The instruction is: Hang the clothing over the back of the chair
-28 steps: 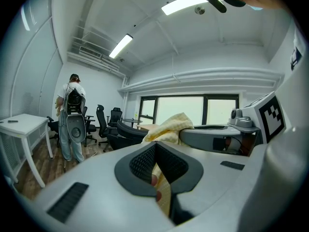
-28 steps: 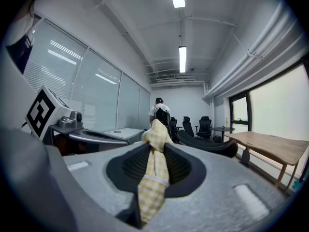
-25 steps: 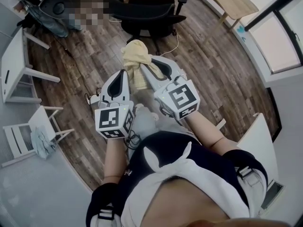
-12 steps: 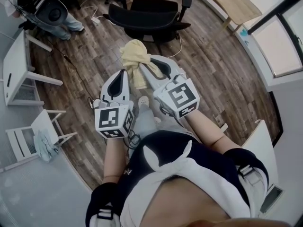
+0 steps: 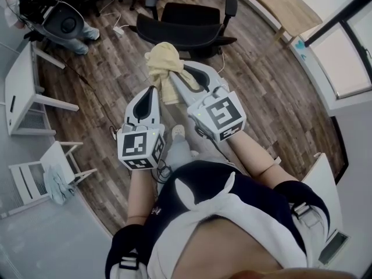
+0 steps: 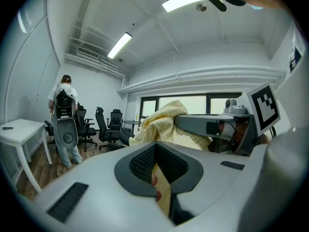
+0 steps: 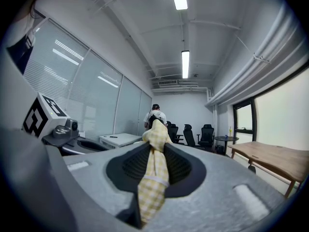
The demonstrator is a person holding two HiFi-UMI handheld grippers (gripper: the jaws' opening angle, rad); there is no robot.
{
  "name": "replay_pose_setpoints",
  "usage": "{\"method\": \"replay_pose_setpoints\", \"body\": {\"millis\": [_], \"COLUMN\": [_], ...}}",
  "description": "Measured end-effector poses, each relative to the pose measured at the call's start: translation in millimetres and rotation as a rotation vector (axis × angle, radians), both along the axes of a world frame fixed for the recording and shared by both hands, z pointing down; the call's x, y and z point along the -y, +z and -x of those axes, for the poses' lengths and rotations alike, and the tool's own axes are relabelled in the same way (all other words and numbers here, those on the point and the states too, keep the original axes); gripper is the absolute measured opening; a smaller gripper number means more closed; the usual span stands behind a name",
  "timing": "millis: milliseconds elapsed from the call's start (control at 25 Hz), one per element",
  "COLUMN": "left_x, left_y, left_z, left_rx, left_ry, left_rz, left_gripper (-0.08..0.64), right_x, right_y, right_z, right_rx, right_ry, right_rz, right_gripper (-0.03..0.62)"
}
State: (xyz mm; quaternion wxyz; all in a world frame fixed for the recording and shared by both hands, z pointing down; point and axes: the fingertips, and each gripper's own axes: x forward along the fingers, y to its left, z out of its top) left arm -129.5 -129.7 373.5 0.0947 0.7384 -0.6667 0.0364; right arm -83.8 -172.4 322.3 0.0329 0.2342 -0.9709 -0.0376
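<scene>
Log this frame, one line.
left gripper: shut on yellow garment | right gripper: shut on it | black office chair: back bare | hang: not yet

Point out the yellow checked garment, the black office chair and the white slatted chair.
yellow checked garment (image 5: 163,60): head view, its bunched top.
black office chair (image 5: 186,34): head view, its dark upholstery.
white slatted chair (image 5: 26,182): head view, its slatted back.

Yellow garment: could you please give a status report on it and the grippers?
Left gripper, right gripper both shut on yellow checked garment. Garment bunched between them, not yet on black office chair ahead. Path clear.
</scene>
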Motion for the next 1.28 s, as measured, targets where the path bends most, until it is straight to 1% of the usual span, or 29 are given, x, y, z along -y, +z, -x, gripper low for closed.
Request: {"method": "replay_pose_setpoints", "body": {"millis": [480,760,920,1080,1280], "left_x": [32.3,52.0,62.9,73.5,88.6], "left_y": [-4.7,-7.5,-9.1,-14.6,-15.7], "left_z": [14.4,34.7,39.9,46.1,48.4], "left_rx": [-0.006,-0.006,-0.002,0.000,0.000], "left_ry": [0.013,0.012,0.016,0.026,0.045], "left_rz": [-0.015,-0.020,-0.023,-0.034,-0.035], "left_gripper": [0.006,0.006,0.006,0.006,0.006], "right_x": [40.0,68.6,82.2,98.1,123.8], "right_y": [-32.0,-50.1,-56.4,-61.2,-61.8], "right_z": [14.4,31.7,35.0,38.7,37.8], "right_rx": [0.023,0.039,0.047,0.042,0.011], "right_ry": [0.021,0.038,0.047,0.069,0.113], "right_rz": [-0.076,-0.113,-0.127,-0.142,-0.172], "right_gripper": [0.075,0.075,0.075,0.075,0.077]}}
